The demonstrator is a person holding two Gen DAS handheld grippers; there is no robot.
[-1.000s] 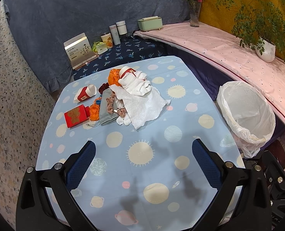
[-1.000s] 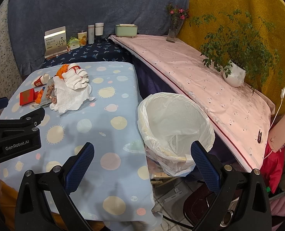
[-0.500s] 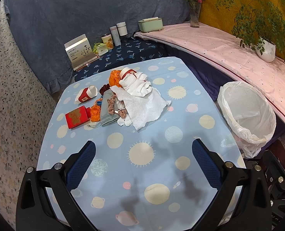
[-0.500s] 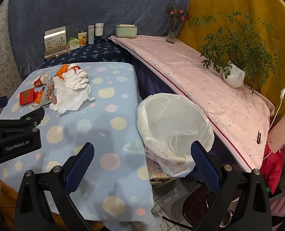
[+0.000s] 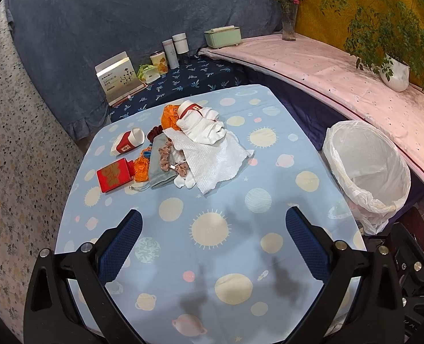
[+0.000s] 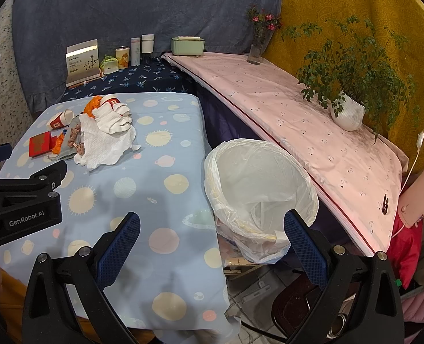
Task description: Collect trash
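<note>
Fingers of both the left gripper (image 5: 213,238) and the right gripper (image 6: 211,236) are standing wide apart, holding nothing, hovering over the near part of the table (image 5: 212,258). Trash is sitting in a pile (image 5: 183,149) at the far left; the lined bin (image 6: 257,189) to the right is looking empty, so collecting is seemingly yet to begin.

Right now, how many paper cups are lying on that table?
2. One red-and-white paper cup lies alone at the pile's left; another paper cup sits at the pile's far end. More may be hidden underneath.
</note>
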